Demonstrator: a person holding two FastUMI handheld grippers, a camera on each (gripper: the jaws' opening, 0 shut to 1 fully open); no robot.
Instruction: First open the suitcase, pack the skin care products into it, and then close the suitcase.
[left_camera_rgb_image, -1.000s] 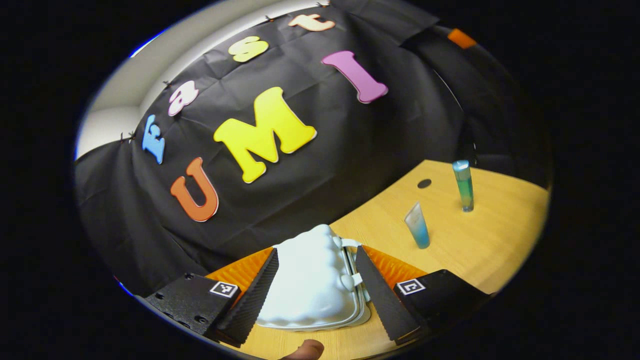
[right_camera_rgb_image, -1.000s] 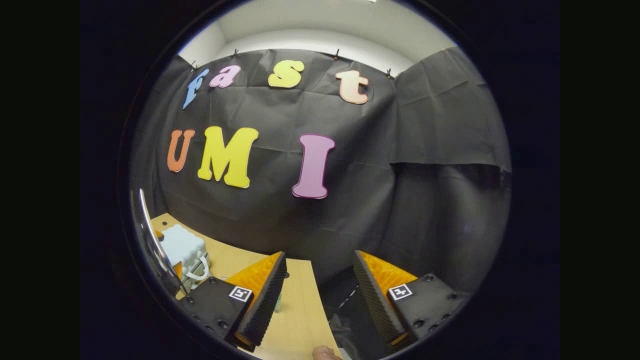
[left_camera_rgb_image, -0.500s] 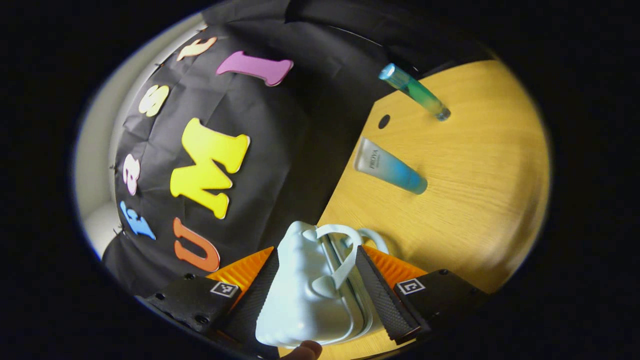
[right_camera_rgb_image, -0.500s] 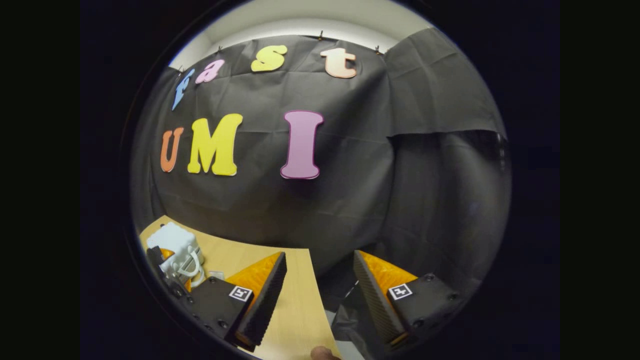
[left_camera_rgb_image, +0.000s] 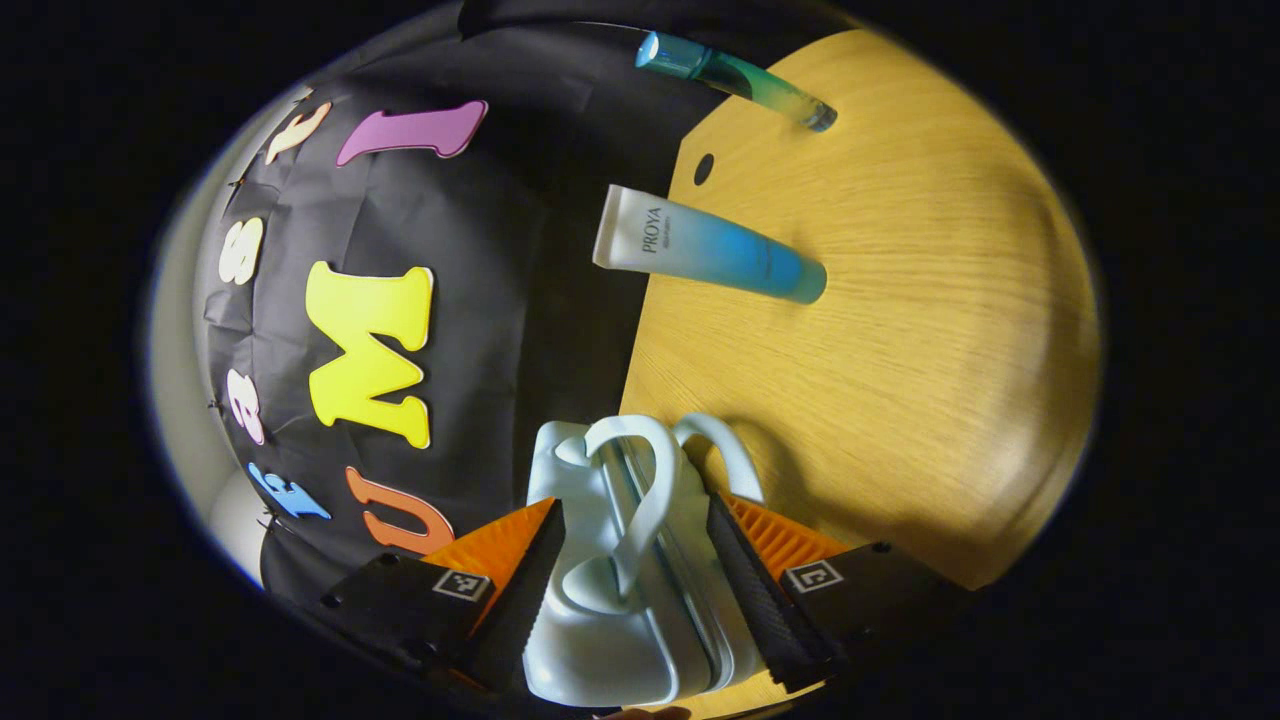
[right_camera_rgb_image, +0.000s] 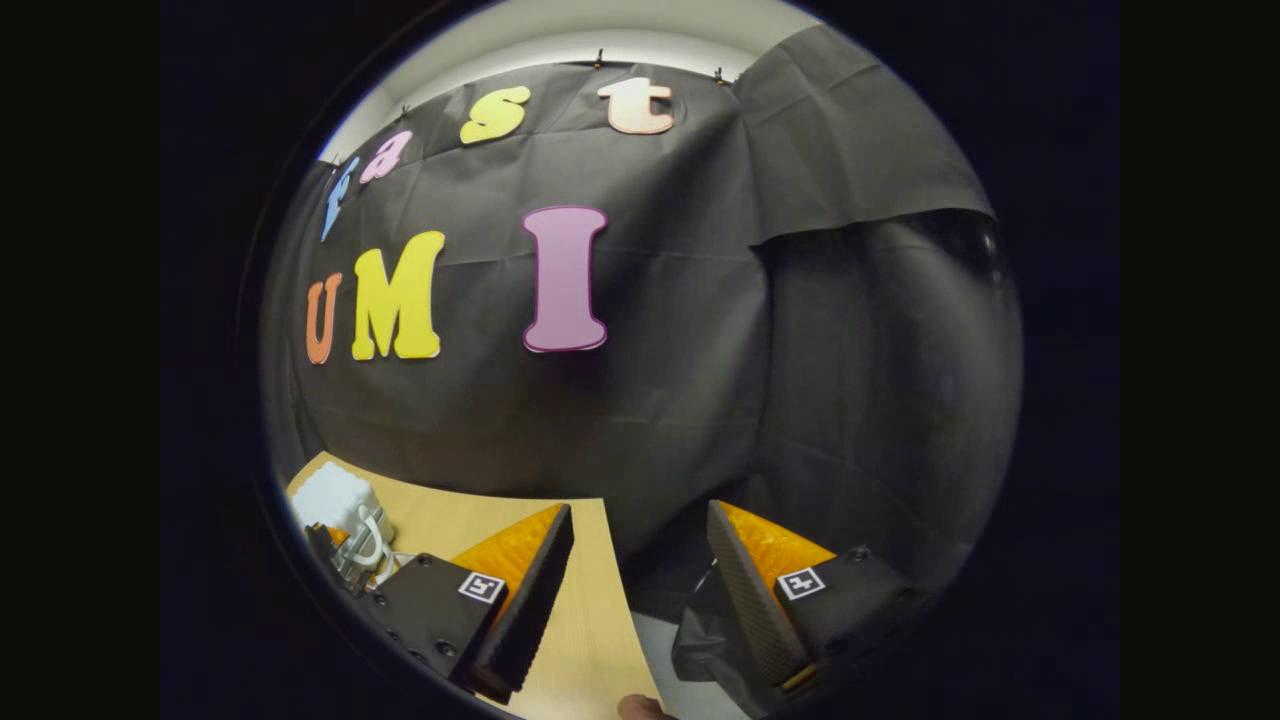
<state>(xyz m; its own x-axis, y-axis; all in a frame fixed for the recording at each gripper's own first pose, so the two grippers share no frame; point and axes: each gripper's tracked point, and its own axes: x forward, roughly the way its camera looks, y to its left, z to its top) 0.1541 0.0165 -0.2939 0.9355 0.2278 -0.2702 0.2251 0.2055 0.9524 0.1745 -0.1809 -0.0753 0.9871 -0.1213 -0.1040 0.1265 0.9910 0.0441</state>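
Since a second ago the left gripper (left_camera_rgb_image: 632, 580) has rolled over hard, so the table (left_camera_rgb_image: 900, 330) now runs up the right side of the left gripper view instead of lying flat. Its two fingers are clamped on the little white suitcase (left_camera_rgb_image: 620, 600), one on each shell, and the case has been tipped up onto its edge with the handles (left_camera_rgb_image: 650, 470) pointing away from the camera. Looks to me like it's getting stood up or turned so the lid can be worked, and it's not open yet.

Both skincare bits are beyond the suitcase, well apart from it: the blue tube (left_camera_rgb_image: 705, 250) nearer, the green-blue bottle (left_camera_rgb_image: 735, 78) past that.

The right gripper (right_camera_rgb_image: 640, 590) is spread wide with nothing in it, off to the suitcase's (right_camera_rgb_image: 335, 505) right.
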